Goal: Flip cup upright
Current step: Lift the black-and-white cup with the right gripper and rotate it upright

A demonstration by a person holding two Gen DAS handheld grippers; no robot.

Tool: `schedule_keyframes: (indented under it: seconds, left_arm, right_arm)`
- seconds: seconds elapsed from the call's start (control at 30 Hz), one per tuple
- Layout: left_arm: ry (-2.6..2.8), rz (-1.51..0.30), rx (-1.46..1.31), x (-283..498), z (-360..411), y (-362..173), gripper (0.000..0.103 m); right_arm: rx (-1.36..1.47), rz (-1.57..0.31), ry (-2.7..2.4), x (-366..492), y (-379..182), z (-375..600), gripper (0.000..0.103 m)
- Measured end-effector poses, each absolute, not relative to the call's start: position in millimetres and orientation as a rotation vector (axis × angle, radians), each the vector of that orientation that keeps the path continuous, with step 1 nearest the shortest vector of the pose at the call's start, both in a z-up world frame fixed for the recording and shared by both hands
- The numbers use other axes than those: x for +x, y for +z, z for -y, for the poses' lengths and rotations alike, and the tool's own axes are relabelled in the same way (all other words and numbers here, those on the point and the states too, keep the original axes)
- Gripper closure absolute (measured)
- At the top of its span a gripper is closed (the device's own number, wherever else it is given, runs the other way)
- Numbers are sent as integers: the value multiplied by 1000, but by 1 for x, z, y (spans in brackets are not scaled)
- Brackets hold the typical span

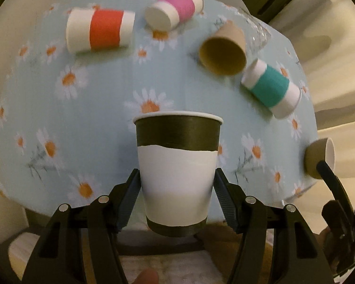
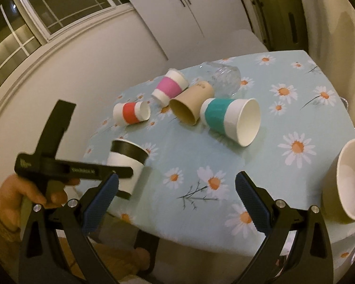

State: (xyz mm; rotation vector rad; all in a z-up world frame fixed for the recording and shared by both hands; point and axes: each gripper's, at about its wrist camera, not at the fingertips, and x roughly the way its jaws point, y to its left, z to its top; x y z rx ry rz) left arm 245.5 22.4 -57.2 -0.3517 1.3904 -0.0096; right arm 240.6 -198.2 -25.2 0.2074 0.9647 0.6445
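Your left gripper [image 1: 177, 196] pinches black-banded white paper cup [image 1: 177, 170] upright, mouth up, at near table edge. On daisy-print blue tablecloth [image 1: 94, 118], four banded or plain cups lie on sides, left to right: red-banded white cup [image 1: 99, 30], pink-banded white cup [image 1: 175, 7], plain brown paper cup [image 1: 223, 49], teal-banded white cup [image 1: 271, 88]. One clear glass [image 2: 224, 78] lies behind. Your right gripper [image 2: 177, 203]: fingers spread, holding nothing. Right view alone shows tan cup with white interior [image 2: 348, 182] and unreadable scribble on brown cup.

Matt paper cup [image 1: 177, 165]; ribbed blue fingers [image 2: 101, 201]; smooth printed tablecloth [image 1: 101, 108]
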Motion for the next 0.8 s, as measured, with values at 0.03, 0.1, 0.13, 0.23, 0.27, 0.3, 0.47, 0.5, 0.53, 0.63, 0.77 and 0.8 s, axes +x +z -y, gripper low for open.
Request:
schedule_keyframes:
  seconds: [0.03, 0.1, 0.13, 0.23, 0.27, 0.3, 0.47, 0.5, 0.53, 0.63, 0.77, 0.8]
  left_arm:
    - [-8, -1389, -356, 240, -19, -59, 42]
    - [-1, -1382, -362, 234, -17, -61, 42]
    - [-4, -1386, -367, 232, -17, -62, 42]
    - [16, -1395, -378, 230, -16, -69, 42]
    - [13, -1401, -365, 231, -14, -71, 41]
    - [24, -1400, -352, 231, -13, -73, 41]
    - [49, -1387, -299, 230, -9, -78, 38]
    - [62, -1388, -291, 231, -9, -79, 28]
    - [77, -1382, -292, 230, -10, -78, 20]
    - [65, -1366, -297, 230, -9, -75, 18]
    - [29, -1348, -303, 229, -11, -69, 18]
    - [20, -1342, -311, 228, -12, -68, 18]
  right_arm:
    - [191, -977, 637, 239, -28, 197, 5]
    - [180, -999, 626, 236, -32, 197, 5]
    - [181, -1003, 627, 236, -34, 198, 5]
    - [186, -1003, 616, 237, -35, 201, 5]
    - [189, -1003, 614, 238, -35, 202, 5]
    - [193, -1003, 611, 238, -35, 203, 5]
    - [199, -1006, 615, 239, -35, 202, 5]
    - [198, -1007, 617, 239, -35, 202, 5]
    - [194, -1008, 616, 239, -35, 202, 5]
    - [184, -1011, 613, 238, -36, 200, 5]
    - [183, -1011, 613, 237, -36, 198, 5]
    - [189, -1012, 614, 237, -37, 198, 5]
